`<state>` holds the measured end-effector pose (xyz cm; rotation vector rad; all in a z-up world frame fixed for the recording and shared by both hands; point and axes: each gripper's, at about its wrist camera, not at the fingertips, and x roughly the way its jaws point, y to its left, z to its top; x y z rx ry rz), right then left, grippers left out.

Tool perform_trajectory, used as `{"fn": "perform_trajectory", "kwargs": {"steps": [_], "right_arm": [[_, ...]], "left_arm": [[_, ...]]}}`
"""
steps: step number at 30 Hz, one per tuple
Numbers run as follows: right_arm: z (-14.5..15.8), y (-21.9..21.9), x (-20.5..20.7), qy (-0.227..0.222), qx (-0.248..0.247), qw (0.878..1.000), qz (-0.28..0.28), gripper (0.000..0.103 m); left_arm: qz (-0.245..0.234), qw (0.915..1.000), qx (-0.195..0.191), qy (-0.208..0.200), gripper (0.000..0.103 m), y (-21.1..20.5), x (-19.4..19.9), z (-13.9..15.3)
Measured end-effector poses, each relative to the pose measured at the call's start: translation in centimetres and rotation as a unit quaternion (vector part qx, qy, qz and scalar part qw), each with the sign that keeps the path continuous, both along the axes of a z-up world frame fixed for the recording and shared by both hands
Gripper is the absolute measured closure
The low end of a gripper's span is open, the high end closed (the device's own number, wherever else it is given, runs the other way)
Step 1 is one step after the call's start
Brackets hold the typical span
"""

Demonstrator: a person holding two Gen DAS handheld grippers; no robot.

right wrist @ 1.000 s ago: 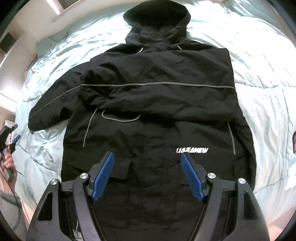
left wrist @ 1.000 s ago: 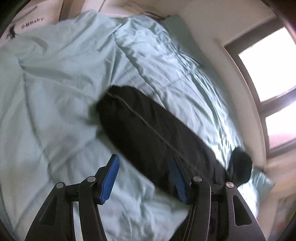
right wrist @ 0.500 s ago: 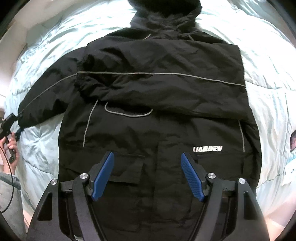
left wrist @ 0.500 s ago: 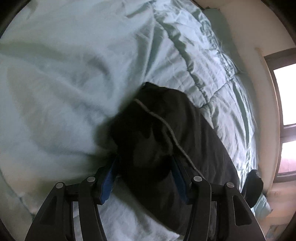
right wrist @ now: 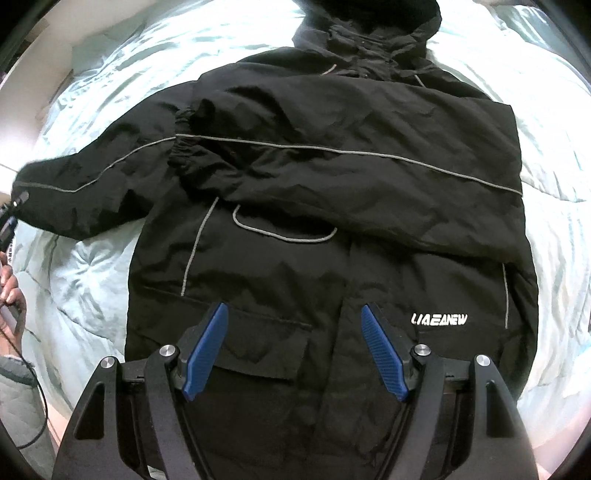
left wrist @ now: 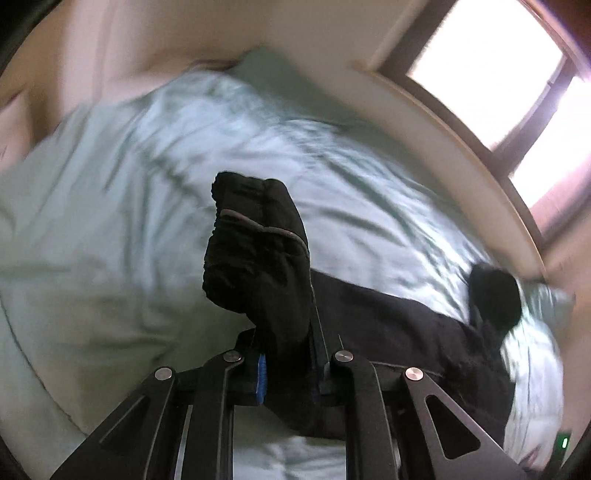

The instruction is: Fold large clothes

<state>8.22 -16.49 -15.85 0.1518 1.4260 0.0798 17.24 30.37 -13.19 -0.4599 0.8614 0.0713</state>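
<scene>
The left gripper (left wrist: 286, 363) pinches the sleeve cuff (left wrist: 255, 240) of the jacket (right wrist: 332, 221); carry it toward three o'clock, keeping the cloth flat. The right gripper (right wrist: 295, 350) hangs spread, empty.

The bed cover (left wrist: 155, 155) looks smeared (all streaky). The jacket (right wrist: 332, 221) bottom and hood top get cut off.

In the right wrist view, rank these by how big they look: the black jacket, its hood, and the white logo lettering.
1. black jacket, fills most of the view
2. hood, partly cut off at the top edge, so its full size is unsure
3. white logo lettering, smallest
</scene>
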Motion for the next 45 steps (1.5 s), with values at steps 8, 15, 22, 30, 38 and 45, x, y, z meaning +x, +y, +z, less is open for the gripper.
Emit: {"fn": "perform_trajectory", "kwargs": {"steps": [8,15,22,30,38,45], "right_arm": [[-0.9,-2.3,0.6,-0.005,0.033,0.999,-0.008,0.025],[-2.0,-5.9,1.1,-0.001,0.039,0.999,-0.030,0.025],[-3.1,-9.0,2.1,0.000,0.035,0.999,-0.040,0.025],[-3.5,-11.2,4.4,-0.019,0.063,0.997,-0.039,0.025],[-3.4,-11.0,9.4,-0.046,0.117,0.991,-0.042,0.025],[-8.0,-8.7,12.7,-0.002,0.173,0.983,-0.067,0.027]], "left_arm": [[-0.184,0.9798,0.073,-0.024,0.088,-17.2,1.4,3.0],[-0.328,0.9415,0.077,0.015,0.088,-32.8,2.5,-1.5],[-0.435,0.8980,0.026,0.061,0.080,-44.2,1.8,-5.6],[-0.418,0.8819,-0.144,0.164,0.047,-42.4,3.0,-10.4],[-0.353,0.9002,-0.205,0.153,0.029,-37.4,1.8,-8.2],[-0.316,0.9249,-0.165,0.132,0.029,-33.1,1.1,-5.6]]}}
